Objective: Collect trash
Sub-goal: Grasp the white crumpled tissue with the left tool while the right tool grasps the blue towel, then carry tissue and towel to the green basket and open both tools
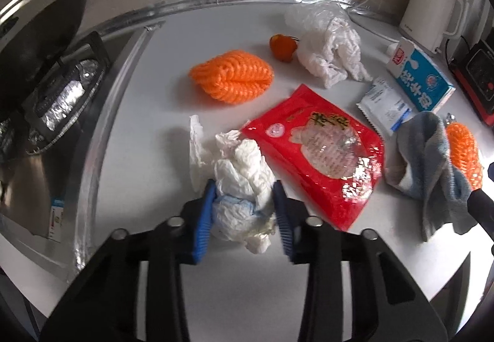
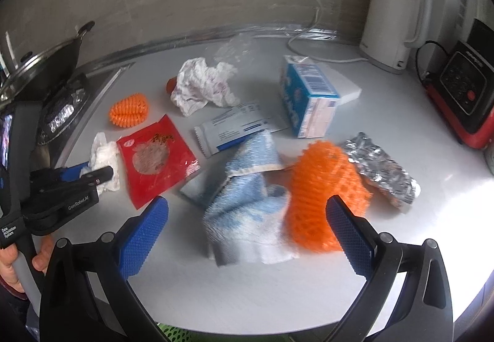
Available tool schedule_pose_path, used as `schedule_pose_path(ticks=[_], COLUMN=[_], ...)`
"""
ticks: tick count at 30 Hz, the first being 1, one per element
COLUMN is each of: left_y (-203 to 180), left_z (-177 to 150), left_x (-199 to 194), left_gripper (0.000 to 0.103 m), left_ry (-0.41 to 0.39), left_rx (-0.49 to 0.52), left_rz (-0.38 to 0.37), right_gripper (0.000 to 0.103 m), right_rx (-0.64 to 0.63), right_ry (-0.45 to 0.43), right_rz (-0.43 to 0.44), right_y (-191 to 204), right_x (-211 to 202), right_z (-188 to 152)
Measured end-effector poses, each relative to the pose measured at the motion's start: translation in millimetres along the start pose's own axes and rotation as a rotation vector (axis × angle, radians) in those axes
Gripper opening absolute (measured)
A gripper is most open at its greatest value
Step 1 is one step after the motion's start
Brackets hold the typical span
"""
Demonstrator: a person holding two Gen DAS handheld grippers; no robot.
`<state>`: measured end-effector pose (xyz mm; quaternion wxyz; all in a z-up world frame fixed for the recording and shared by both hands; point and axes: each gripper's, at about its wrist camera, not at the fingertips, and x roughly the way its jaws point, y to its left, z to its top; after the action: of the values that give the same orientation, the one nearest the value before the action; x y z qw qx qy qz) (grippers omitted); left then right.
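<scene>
My left gripper (image 1: pixel 244 187) is shut on a crumpled white tissue wad (image 1: pixel 244 169) at the near left of the white counter (image 1: pixel 148 113), one blue pad pressing each side. A red snack packet (image 1: pixel 321 147) lies just right of it. In the right wrist view my right gripper (image 2: pixel 247 203) hangs open above a blue-white cloth (image 2: pixel 247 187) and an orange foam net (image 2: pixel 321 196), touching neither. Crumpled foil (image 2: pixel 383 169), a white sachet (image 2: pixel 234 128), a blue milk carton (image 2: pixel 305 98), crumpled paper (image 2: pixel 203 85) and a second orange net (image 2: pixel 129 110) lie around.
A lidded wok (image 1: pixel 37 42) sits on the hob at the left. A white kettle (image 2: pixel 395 23) with its cord stands at the back right, and a red-black device (image 2: pixel 463 95) at the far right. A hand (image 2: pixel 12 261) holds the left gripper's handle.
</scene>
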<state>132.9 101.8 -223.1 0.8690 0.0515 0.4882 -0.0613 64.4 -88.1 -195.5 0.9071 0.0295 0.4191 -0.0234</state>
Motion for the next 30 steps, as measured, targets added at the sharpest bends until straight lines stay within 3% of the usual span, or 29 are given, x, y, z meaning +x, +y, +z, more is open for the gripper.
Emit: schedule_pose_path(ticks=[4, 8, 11, 12, 15, 30], left_y=[3, 12, 15, 16, 18, 24], left_z=[-1, 0, 2, 3, 6, 8], left_x=[-2, -7, -15, -19, -30, -105], left_gripper=[0.024, 0.023, 0.022, 0.022, 0.022, 0.022], left_ry=[-0.008, -0.005, -0.025, -0.033, -0.058, -0.191], left_rx=[0.014, 0.000, 0.014, 0.018, 0.035, 0.049], left_rz=[-0.001, -0.031, -0.049, -0.057, -0.084, -0.091], right_gripper=[0.086, 0.048, 0.023, 0.020, 0.014, 0.013], right_rx=[-0.042, -0.014, 0.003, 0.006, 0.020, 0.038], right_ry=[0.042, 0.113, 0.134, 0.134, 0.117, -0.097], right_rz=[-0.026, -0.019, -0.020, -0.020, 0.000, 0.101], right_y=[11, 8, 4, 3, 2, 4], right_x=[17, 35, 39, 38, 31, -63], right_z=[1, -2, -2, -1, 4, 33])
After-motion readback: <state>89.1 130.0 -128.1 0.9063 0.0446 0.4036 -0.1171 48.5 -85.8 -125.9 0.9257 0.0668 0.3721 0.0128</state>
